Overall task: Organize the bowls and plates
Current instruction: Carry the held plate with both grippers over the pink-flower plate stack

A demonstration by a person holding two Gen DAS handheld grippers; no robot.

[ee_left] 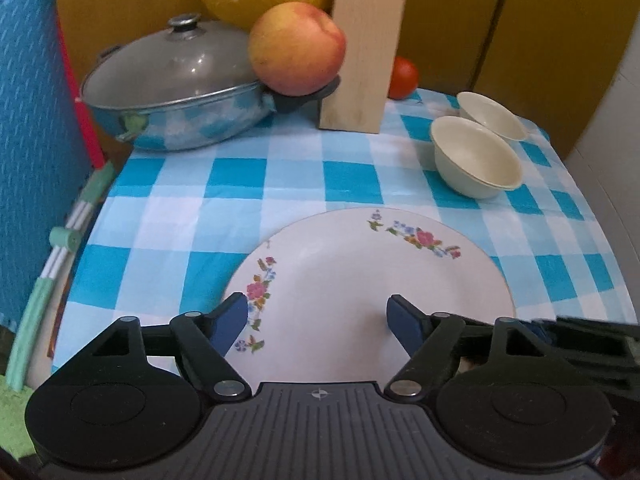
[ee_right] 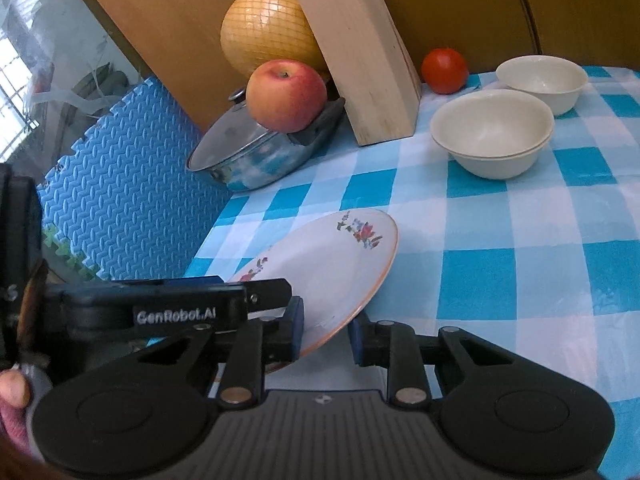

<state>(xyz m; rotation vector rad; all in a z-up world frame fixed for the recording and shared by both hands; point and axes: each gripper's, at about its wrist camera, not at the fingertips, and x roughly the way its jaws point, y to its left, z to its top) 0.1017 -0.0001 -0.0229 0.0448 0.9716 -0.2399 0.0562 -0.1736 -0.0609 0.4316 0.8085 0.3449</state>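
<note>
A white plate with flower prints (ee_left: pixel 360 280) hangs tilted just above the checked tablecloth. In the right wrist view the plate (ee_right: pixel 336 264) has its near rim between my right gripper's fingers, and the right gripper (ee_right: pixel 326 332) is shut on it. My left gripper (ee_left: pixel 316 320) stands wide open over the plate's near part, with nothing gripped. Two cream bowls sit at the far right: a nearer one (ee_left: pixel 476 156) that looks like two nested bowls (ee_right: pixel 492 132), and a single bowl (ee_right: pixel 540 80) behind it.
At the back left stands a lidded pot (ee_left: pixel 172 92) with an apple (ee_left: pixel 296 48) on its handle. Beside it are a wooden knife block (ee_left: pixel 364 44), a netted pomelo (ee_right: pixel 264 28) and a tomato (ee_right: pixel 444 70). A blue foam mat (ee_right: pixel 128 184) lines the left side.
</note>
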